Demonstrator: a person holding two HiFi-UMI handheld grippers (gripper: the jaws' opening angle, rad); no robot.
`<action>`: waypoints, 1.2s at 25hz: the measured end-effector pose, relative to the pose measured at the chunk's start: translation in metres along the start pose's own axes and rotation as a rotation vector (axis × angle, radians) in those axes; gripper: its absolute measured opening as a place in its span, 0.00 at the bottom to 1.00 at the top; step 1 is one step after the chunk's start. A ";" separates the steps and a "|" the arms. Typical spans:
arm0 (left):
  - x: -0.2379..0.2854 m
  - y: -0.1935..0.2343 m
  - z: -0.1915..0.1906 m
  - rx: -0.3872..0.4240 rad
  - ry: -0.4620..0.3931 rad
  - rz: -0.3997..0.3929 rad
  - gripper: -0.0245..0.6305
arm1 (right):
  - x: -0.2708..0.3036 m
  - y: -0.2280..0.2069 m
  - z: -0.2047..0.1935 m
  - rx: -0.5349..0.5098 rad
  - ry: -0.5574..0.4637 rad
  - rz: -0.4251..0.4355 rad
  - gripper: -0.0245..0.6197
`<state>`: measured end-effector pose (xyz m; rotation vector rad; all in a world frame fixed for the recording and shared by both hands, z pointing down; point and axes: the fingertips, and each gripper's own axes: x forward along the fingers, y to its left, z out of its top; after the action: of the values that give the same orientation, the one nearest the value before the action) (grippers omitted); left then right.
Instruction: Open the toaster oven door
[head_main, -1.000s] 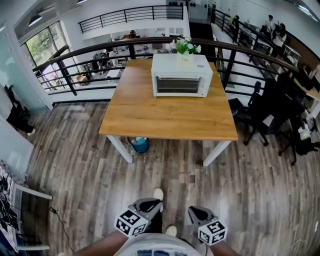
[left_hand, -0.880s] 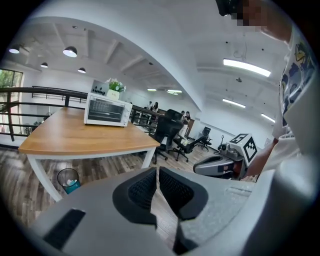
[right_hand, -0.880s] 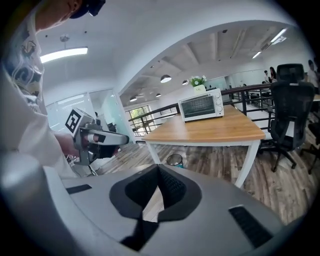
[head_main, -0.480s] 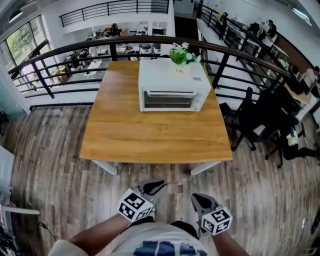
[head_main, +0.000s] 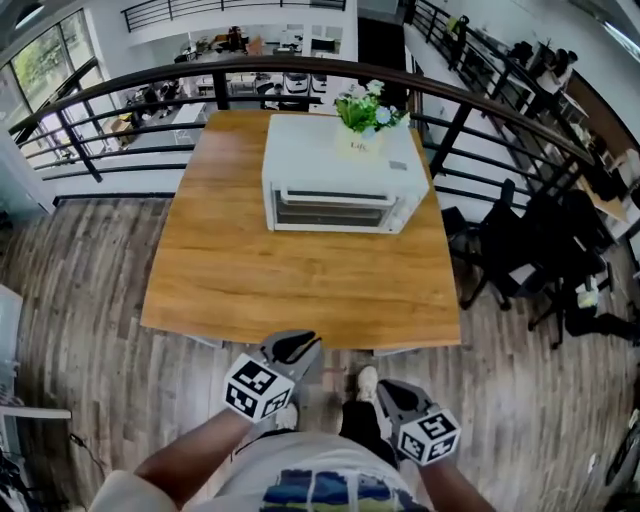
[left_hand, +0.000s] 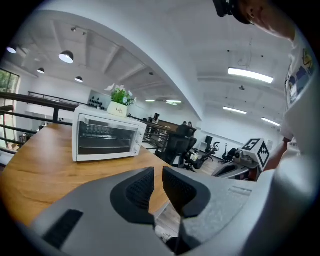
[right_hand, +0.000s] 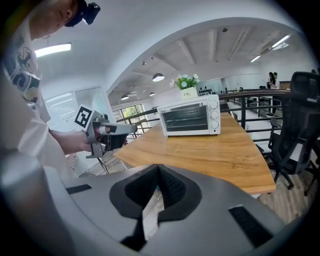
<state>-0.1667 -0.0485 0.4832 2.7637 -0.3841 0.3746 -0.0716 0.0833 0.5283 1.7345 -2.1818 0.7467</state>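
Approach step: the toaster oven (head_main: 335, 185) sits at the far side of the table (head_main: 250, 290), its door (head_main: 333, 208) shut, well beyond both grippers. The empty left gripper (head_main: 293, 347) has just been opening, jaws slightly apart. The right gripper (head_main: 388, 392) is pressed together, empty. Next comes reaching the door's top edge, probably where the handle is. The table looms nearer than a second ago.

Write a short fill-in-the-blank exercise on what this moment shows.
1. The toaster oven door is ___.
2. A potted plant stands on ___ of the oven.
3. The oven sits on a ___ table.
4. The right gripper, fingers together, holds ___.

Missing words: closed; top; wooden; nothing.
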 end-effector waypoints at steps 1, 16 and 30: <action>0.010 0.007 0.006 -0.004 -0.003 0.026 0.11 | 0.005 -0.012 0.004 -0.008 0.000 0.018 0.04; 0.167 0.085 0.131 -0.060 -0.083 0.481 0.16 | 0.035 -0.218 0.088 -0.146 0.046 0.312 0.04; 0.250 0.150 0.182 -0.041 -0.010 0.672 0.23 | 0.046 -0.288 0.103 -0.121 0.052 0.414 0.04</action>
<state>0.0585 -0.3034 0.4330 2.5216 -1.3081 0.4940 0.2049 -0.0558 0.5326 1.2038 -2.5229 0.7199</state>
